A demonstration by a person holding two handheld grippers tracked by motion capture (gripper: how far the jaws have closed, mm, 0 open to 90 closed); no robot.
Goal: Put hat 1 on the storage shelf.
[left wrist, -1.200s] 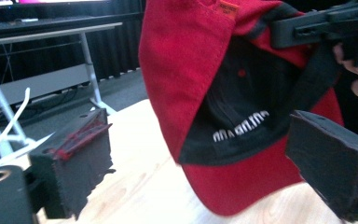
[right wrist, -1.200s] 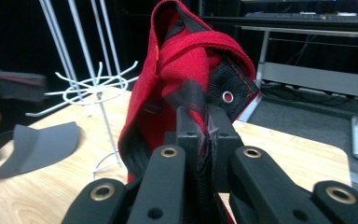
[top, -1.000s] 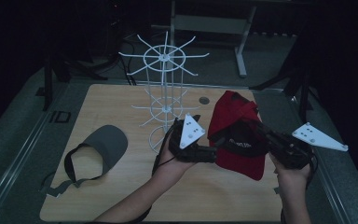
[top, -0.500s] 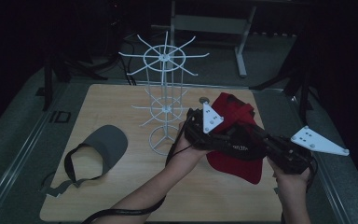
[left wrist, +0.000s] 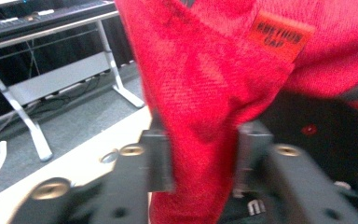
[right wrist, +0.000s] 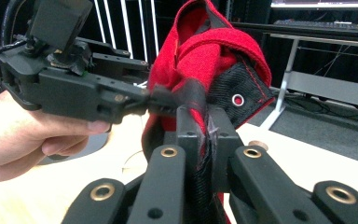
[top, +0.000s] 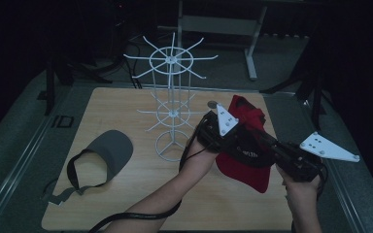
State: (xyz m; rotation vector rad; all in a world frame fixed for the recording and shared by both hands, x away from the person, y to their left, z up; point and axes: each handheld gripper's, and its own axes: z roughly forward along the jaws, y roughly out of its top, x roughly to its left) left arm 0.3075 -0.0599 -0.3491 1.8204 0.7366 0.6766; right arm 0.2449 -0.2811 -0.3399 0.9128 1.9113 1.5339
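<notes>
Left gripper (top: 212, 130) moved right since earlier frame, off rack side, now onto red cap (top: 252, 145). Its jaws sit each side of red fabric fold, gripping it. Right gripper (top: 277, 148) jaws clamped on cap's black inner band, keeping cap lifted above tabletop (top: 126, 104), right of centre. Two grips spread cap open, probably for hanging on white wire rack (top: 172, 104). Grey visor (top: 109, 150) lies at lower left.

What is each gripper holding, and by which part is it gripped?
Both hold the red fabric cap. The right gripper is shut on its black-lined edge; the left gripper pinches a fold of red cloth below the orange label.
</notes>
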